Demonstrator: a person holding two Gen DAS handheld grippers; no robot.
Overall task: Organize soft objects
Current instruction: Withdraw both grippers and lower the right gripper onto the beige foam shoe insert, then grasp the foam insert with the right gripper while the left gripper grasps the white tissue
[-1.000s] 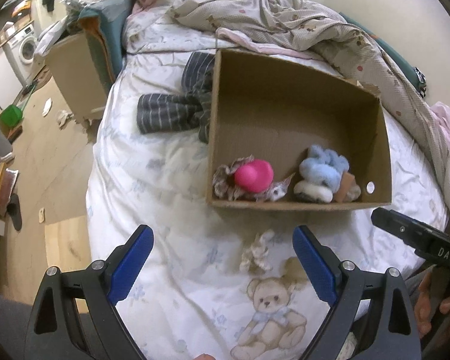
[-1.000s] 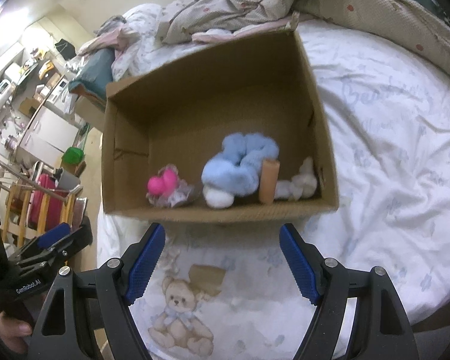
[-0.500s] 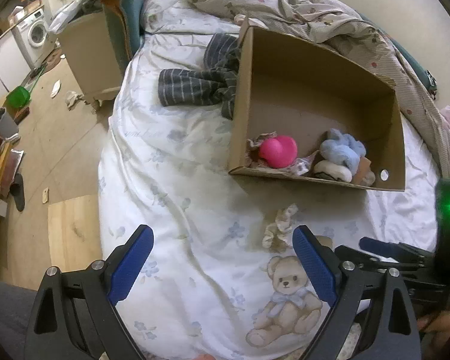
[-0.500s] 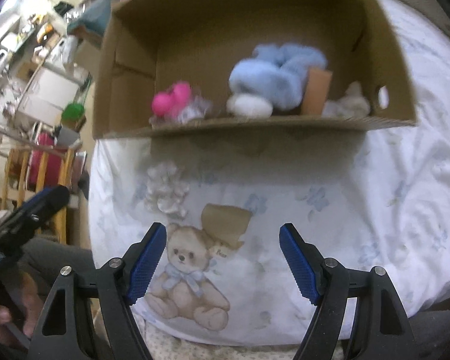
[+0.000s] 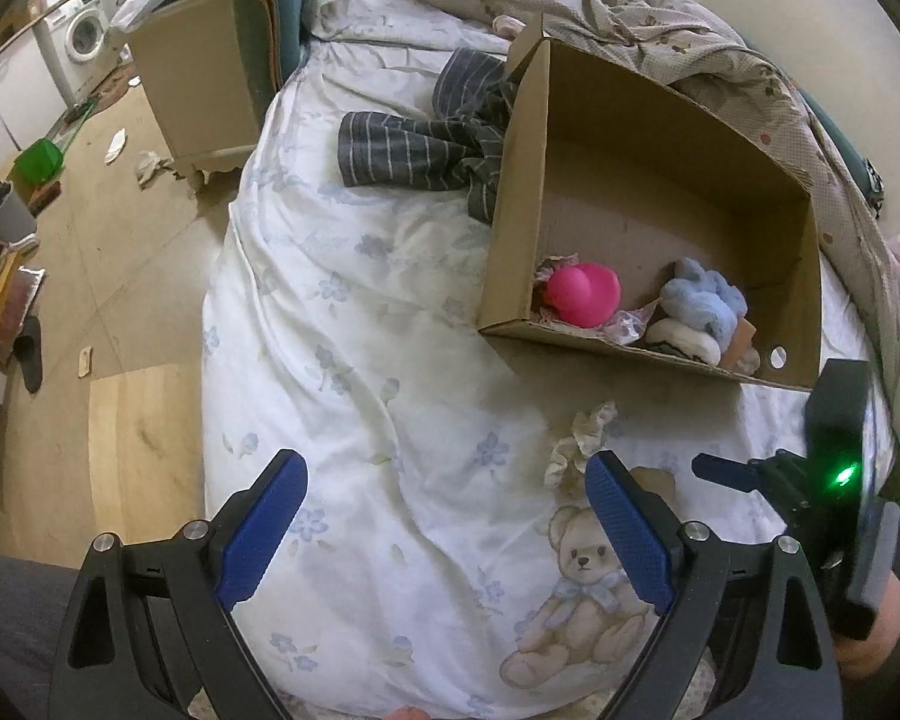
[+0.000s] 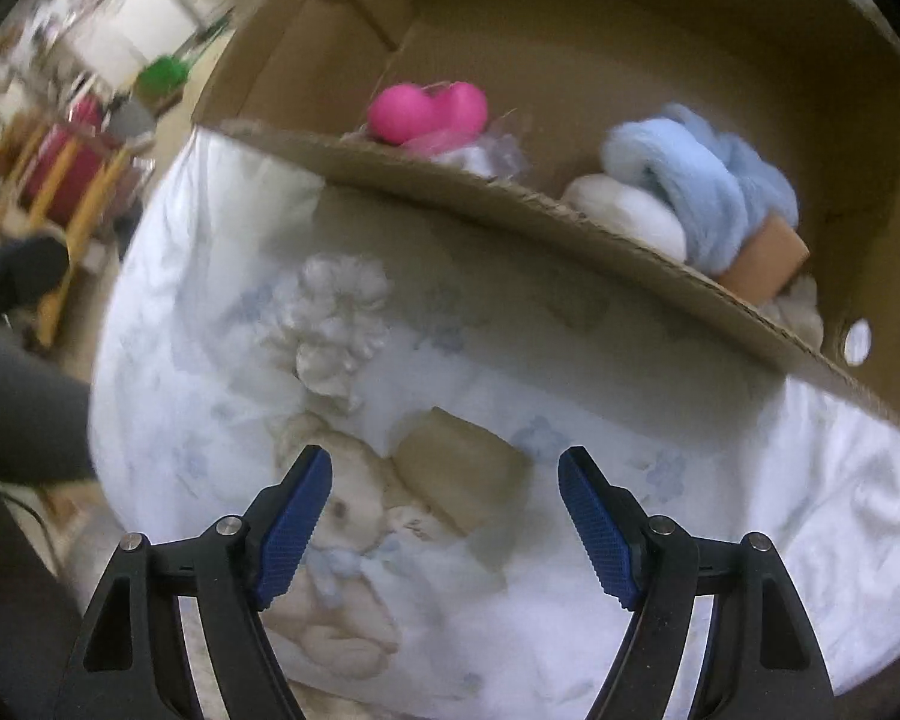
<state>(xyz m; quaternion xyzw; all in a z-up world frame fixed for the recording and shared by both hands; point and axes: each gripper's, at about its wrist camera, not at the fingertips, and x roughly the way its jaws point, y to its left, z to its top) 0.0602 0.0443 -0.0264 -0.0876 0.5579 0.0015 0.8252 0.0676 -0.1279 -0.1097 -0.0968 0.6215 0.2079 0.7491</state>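
Note:
A cardboard box (image 5: 513, 192) lies on the bed. It holds a pink soft toy (image 5: 585, 294), a blue fluffy piece (image 5: 702, 300), a white soft piece (image 5: 684, 339) and a tan block (image 6: 765, 261). A cream frilly scrunchie (image 5: 576, 438) lies on the sheet in front of the box; it also shows in the right wrist view (image 6: 330, 324). A tan sponge (image 6: 459, 471) lies just ahead of my right gripper (image 6: 444, 519), which is open and empty. My left gripper (image 5: 444, 528) is open and empty, left of the scrunchie.
A striped grey garment (image 5: 414, 150) lies left of the box. A rumpled quilt (image 5: 630, 6) is behind it. The bed edge drops to the floor at left, where a bedside cabinet (image 5: 192, 84) stands. The sheet has a teddy print (image 5: 576, 594).
The right gripper has dropped low and close to the sheet, in front of the tan sponge. The left gripper has drawn back and leftward; the box now sits further right in its view.

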